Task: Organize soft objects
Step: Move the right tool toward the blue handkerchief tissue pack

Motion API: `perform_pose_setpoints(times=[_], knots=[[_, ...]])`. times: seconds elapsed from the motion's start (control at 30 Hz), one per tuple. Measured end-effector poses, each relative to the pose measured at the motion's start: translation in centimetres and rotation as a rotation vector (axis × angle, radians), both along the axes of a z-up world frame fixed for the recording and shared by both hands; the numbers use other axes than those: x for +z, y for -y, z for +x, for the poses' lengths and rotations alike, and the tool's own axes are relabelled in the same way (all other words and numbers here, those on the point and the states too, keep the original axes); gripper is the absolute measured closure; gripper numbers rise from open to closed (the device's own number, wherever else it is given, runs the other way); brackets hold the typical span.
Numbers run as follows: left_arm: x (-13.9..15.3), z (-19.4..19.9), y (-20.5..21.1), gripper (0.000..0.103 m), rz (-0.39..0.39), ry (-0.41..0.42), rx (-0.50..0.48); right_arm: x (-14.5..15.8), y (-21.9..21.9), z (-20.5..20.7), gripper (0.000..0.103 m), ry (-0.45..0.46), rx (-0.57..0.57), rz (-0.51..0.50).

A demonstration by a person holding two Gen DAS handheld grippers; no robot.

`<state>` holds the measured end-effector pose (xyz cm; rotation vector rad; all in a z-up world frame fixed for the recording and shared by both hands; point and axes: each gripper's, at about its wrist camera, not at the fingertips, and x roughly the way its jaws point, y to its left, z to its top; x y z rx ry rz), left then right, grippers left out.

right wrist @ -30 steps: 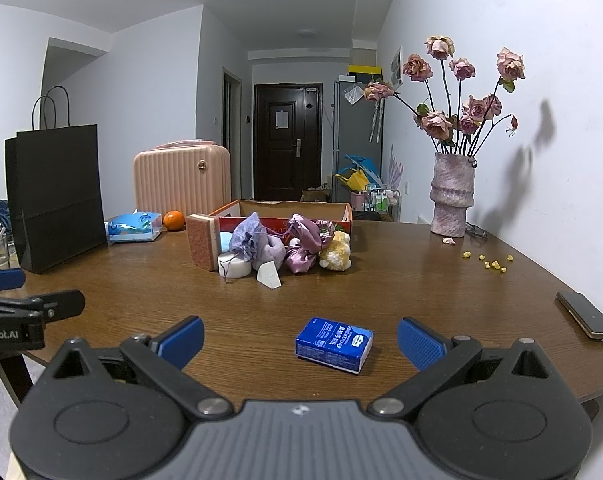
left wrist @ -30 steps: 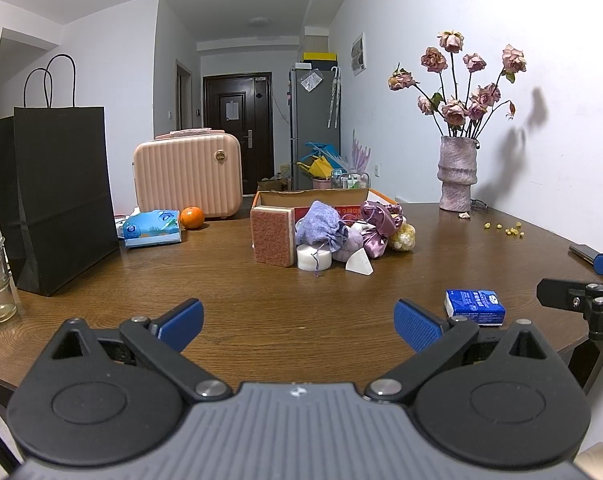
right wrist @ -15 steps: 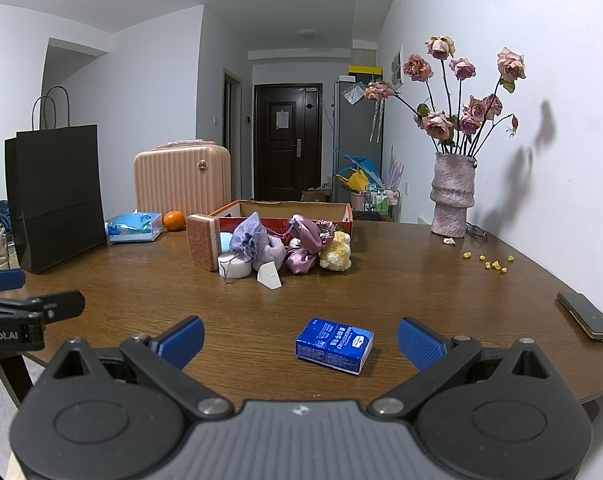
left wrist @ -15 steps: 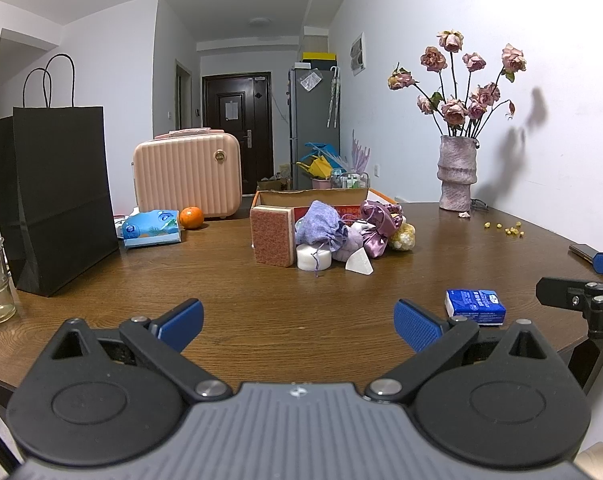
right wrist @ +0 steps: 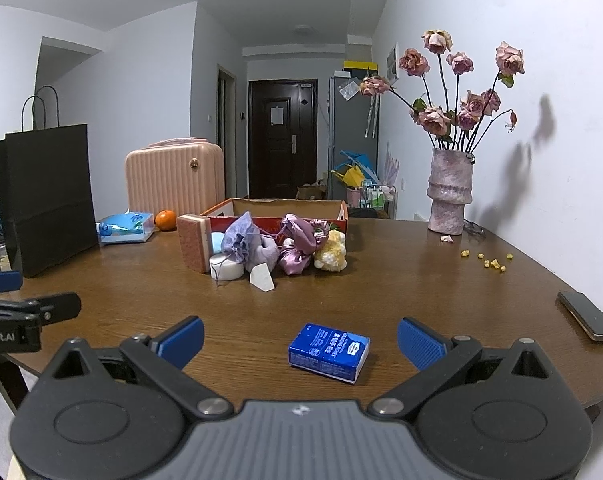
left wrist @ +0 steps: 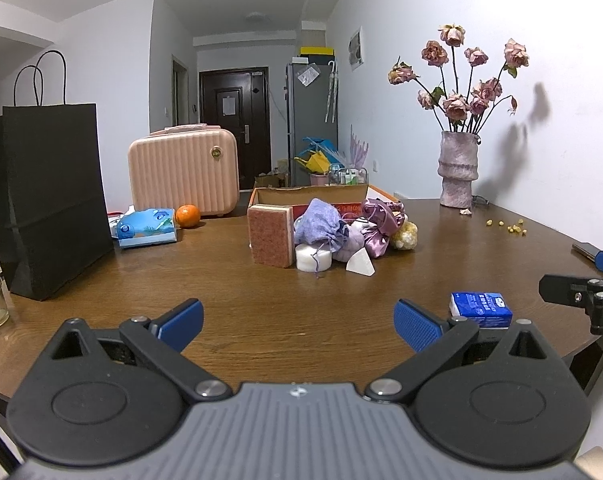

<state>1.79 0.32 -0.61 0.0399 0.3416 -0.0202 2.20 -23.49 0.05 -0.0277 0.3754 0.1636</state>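
A: Nearest items, please.

B: My left hand-held gripper [left wrist: 297, 320], black body with blue pads: fingers spread wide, nothing between them, held low over the near edge of the round brown wooden counter [left wrist: 229, 288]. My right hand-held gripper [right wrist: 300, 340], same make: fingers likewise wide apart and empty. A small blue rectangular tissue pack [right wrist: 328, 351] lies flat on the counter just ahead of it, between the line of its fingers and touching neither.

A: The soft goods?

B: One heap at mid-counter, well beyond both tools. It holds a brown-faced scouring sponge [left wrist: 271, 235] standing on edge, a lilac drawstring fabric pouch [left wrist: 319, 225] resting on a white round puff [left wrist: 313, 257], a white wedge-shaped makeup sponge [left wrist: 360, 264] at the front, a shiny mauve satin scrunchie bundle [left wrist: 379, 222], and a pale yellow fuzzy plush [left wrist: 405, 235] at the heap's right. All crowd against the front wall of an open red cardboard box [left wrist: 311, 196].

A: Further back?

B: To the left are a tall black paper bag with handles [left wrist: 49, 196], a blue soft tissue packet [left wrist: 146, 227], an orange [left wrist: 187, 215] and a pink ribbed hard case [left wrist: 183, 172]. At far right stands a mottled pink ceramic vase of dried roses [left wrist: 458, 174], and a dark phone [right wrist: 587, 316] lies flat at the right edge.
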Motion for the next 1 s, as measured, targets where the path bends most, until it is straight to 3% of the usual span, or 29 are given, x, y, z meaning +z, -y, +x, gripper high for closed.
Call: perform_pose_setpoints(times=[1.0], knots=[[-0.8, 5.9, 0.4, 0.0, -0.002, -0.092, -0.002, -1.7, 0.5, 5.9, 0.0, -0.093, -0.026, 0.008]])
